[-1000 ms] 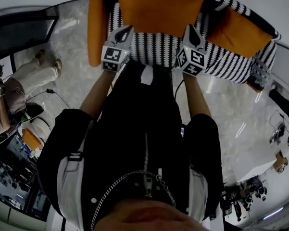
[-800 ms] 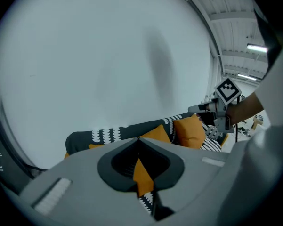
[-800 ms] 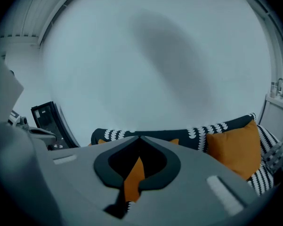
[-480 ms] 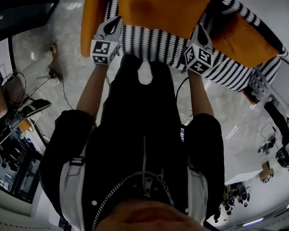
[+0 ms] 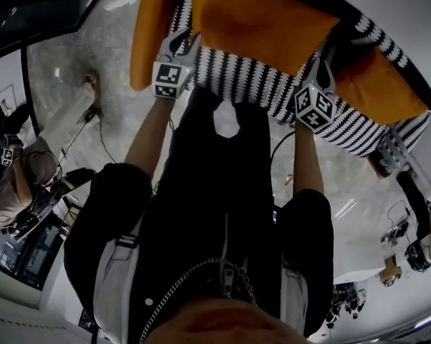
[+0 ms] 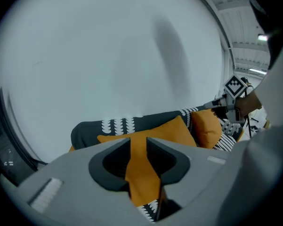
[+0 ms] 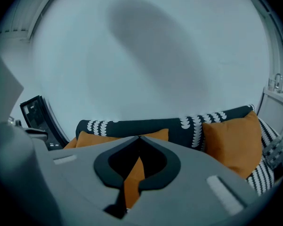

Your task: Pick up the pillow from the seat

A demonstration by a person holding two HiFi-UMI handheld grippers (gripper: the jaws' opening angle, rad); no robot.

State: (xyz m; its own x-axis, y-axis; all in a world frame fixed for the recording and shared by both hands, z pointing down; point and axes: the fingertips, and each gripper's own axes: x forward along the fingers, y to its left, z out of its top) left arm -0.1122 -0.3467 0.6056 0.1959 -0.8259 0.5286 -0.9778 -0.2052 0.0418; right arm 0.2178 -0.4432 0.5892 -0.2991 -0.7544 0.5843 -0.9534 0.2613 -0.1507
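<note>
The pillow (image 5: pixel 258 20) is laid against the striped seat (image 5: pixel 272 88)
The left gripper (image 5: pixel 184 38) has just been opened narrowly, nothing gripped; the right gripper (image 5: pixel 320 64) is closed, empty.

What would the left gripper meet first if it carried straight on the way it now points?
Probably the large orange fabric pillow, seen ahead between the jaws of the left gripper, which have just been opening and grip nothing; depth is unclear.

The floor (image 5: pixel 75 74) is shiny grey stone with pale streaks. A person in light clothes (image 5: pixel 18 185) sits at the left, legs stretched out on it. Behind is a plain white wall (image 6: pixel 108 55). A black frame (image 7: pixel 35 111) stands beside the wall.
</note>
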